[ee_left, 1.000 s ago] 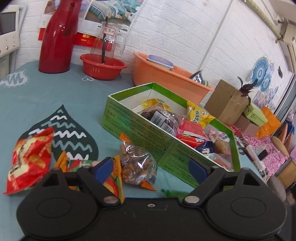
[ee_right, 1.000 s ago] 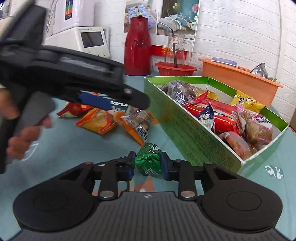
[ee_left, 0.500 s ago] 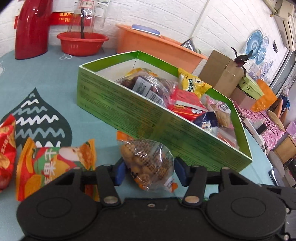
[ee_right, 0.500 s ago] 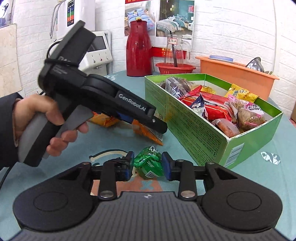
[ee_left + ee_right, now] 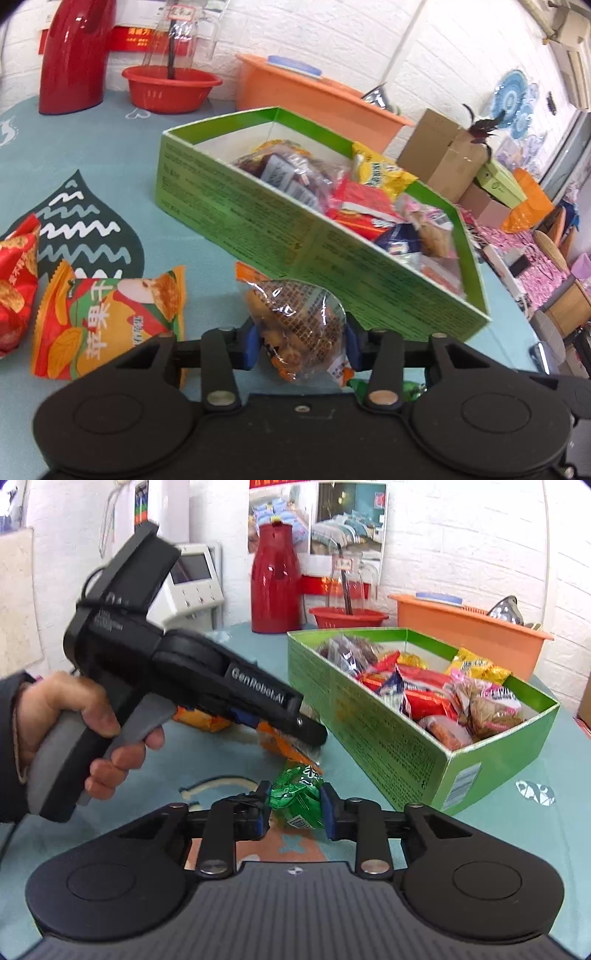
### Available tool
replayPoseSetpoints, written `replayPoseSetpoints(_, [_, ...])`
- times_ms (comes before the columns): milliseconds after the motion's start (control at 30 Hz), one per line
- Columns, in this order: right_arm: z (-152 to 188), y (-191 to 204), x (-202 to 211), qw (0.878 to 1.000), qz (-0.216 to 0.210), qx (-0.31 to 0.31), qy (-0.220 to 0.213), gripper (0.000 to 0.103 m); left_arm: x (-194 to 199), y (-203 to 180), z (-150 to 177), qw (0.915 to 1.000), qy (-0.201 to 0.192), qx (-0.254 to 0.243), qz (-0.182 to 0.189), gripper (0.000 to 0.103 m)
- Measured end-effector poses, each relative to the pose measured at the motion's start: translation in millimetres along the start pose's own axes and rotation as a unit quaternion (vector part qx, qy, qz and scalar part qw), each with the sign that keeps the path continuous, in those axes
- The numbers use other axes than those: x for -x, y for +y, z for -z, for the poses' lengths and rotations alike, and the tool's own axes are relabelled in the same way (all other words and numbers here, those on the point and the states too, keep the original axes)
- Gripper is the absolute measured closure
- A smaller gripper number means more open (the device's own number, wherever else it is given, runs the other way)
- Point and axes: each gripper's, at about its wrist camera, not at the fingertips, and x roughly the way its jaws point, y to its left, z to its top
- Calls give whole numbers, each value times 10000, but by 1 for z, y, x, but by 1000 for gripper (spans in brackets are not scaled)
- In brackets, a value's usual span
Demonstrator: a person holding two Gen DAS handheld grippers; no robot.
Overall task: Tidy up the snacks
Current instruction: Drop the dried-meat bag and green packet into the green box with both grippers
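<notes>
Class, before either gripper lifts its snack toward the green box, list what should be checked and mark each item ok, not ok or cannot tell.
1. Left gripper, jaws just closing, pads on the clear snack bag: ok.
2. Right gripper, jaws just closing, pads on the green candy packet: ok.
3. Green box open on top: ok.
4. Free space in the box at its far end: ok.
5. Grips firm enough to lift: cannot tell.
6. Orange fruit-chip packet clear of the left gripper: ok.

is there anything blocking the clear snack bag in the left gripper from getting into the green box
Only the green box's near wall, which rises right behind the clear snack bag clamped in the left gripper. The bag must go up over that rim. The far end of the box looks less full.
</notes>
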Motion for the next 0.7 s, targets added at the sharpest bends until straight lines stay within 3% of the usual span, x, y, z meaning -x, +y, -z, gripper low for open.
replayPoseSetpoints(367, [-46, -25, 33, 9952, 111, -151, -958, 55, 56, -30, -39, 9945, -980, -219, 291, 39])
replayPoseSetpoints(533, [-65, -51, 25, 9919, 462, -293, -1150, 55, 53, -37, -64, 9915, -1270, -126, 264, 38])
replayPoseSetpoints(700, [-82, -75, 0, 9892, 832, -343, -1156, 55, 31, -31, -84, 9912, -1322, 24, 103, 38])
